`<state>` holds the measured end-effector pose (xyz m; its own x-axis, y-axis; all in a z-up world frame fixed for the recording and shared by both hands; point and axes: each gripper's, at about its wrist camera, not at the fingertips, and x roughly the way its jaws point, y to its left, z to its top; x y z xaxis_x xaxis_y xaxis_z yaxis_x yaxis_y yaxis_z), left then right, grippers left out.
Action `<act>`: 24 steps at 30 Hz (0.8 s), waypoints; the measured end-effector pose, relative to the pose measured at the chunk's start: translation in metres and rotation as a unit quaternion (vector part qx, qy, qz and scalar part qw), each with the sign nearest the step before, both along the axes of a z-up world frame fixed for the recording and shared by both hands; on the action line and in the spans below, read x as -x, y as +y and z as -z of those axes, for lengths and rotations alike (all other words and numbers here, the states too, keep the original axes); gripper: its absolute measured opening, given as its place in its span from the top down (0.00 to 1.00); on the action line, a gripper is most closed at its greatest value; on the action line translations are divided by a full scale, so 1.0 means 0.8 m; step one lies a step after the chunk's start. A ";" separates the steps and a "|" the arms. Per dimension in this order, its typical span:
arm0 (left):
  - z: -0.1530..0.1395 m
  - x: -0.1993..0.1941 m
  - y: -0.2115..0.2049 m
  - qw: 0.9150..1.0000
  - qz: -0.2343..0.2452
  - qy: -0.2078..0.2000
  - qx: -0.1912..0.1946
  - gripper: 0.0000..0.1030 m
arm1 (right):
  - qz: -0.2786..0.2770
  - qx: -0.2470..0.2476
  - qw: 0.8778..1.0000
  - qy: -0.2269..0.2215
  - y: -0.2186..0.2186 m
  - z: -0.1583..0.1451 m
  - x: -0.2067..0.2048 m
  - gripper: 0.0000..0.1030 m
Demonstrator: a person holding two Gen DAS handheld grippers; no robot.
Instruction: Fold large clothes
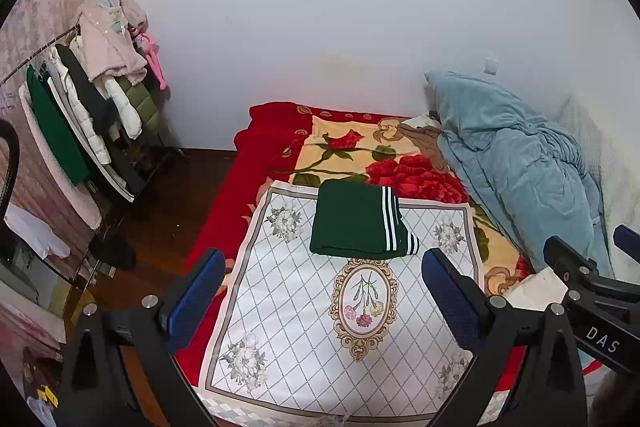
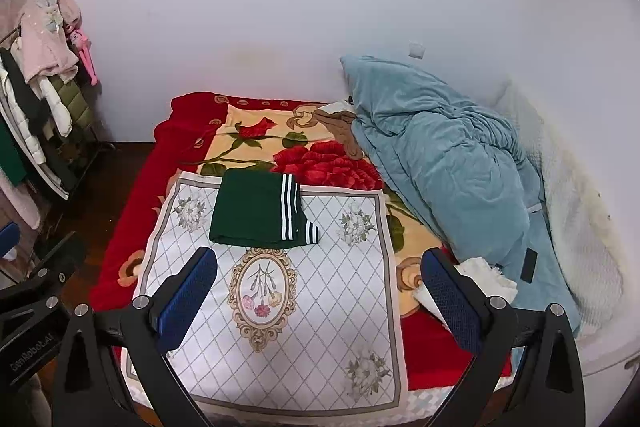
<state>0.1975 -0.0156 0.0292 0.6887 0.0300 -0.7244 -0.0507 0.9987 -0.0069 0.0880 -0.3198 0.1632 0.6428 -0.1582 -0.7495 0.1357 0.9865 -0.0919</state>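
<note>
A dark green garment with white stripes (image 1: 360, 223) lies folded in a neat rectangle at the far end of a white diamond-pattern cloth (image 1: 304, 307) on the bed. It also shows in the right wrist view (image 2: 260, 213), on the same cloth (image 2: 280, 327). My left gripper (image 1: 324, 267) is open and empty, held above the cloth, short of the garment. My right gripper (image 2: 320, 267) is open and empty too, at a similar height. The right gripper's body shows at the right edge of the left wrist view.
A red rose blanket (image 1: 352, 151) covers the bed. A bunched blue quilt (image 1: 520, 163) lies along the right side by the wall. A clothes rack with hanging coats (image 1: 88, 99) stands at the left over a dark wood floor (image 1: 168, 211).
</note>
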 end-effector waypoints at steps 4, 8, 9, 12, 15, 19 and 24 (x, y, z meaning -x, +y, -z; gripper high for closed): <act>-0.002 0.002 -0.001 1.000 0.000 -0.002 0.000 0.03 | -0.003 0.002 1.000 0.000 -0.002 -0.002 -0.003 0.00; -0.003 0.004 -0.002 1.000 0.001 -0.003 0.002 0.03 | -0.003 0.004 1.000 -0.002 -0.003 -0.004 -0.001 0.00; -0.003 0.003 -0.003 1.000 0.000 -0.002 0.001 0.03 | -0.003 0.003 1.000 -0.002 -0.004 -0.004 -0.002 0.00; -0.004 0.003 -0.003 1.000 0.000 -0.004 0.001 0.03 | -0.004 0.003 1.000 -0.002 -0.004 -0.005 -0.002 0.00; -0.004 0.003 -0.003 1.000 0.000 -0.005 0.001 0.03 | -0.005 0.004 1.000 -0.002 -0.005 -0.005 -0.003 0.00; -0.007 0.002 -0.003 1.000 -0.001 -0.003 0.002 0.03 | -0.004 0.002 1.000 -0.002 -0.007 -0.007 -0.002 0.00; -0.010 0.002 -0.001 1.000 0.000 -0.003 0.003 0.03 | -0.007 0.003 1.000 -0.002 -0.008 -0.007 -0.005 0.00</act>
<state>0.1957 -0.0165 0.0373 0.6935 0.0250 -0.7201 -0.0497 0.9987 -0.0132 0.0918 -0.3261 0.1691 0.6485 -0.1541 -0.7455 0.1220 0.9877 -0.0981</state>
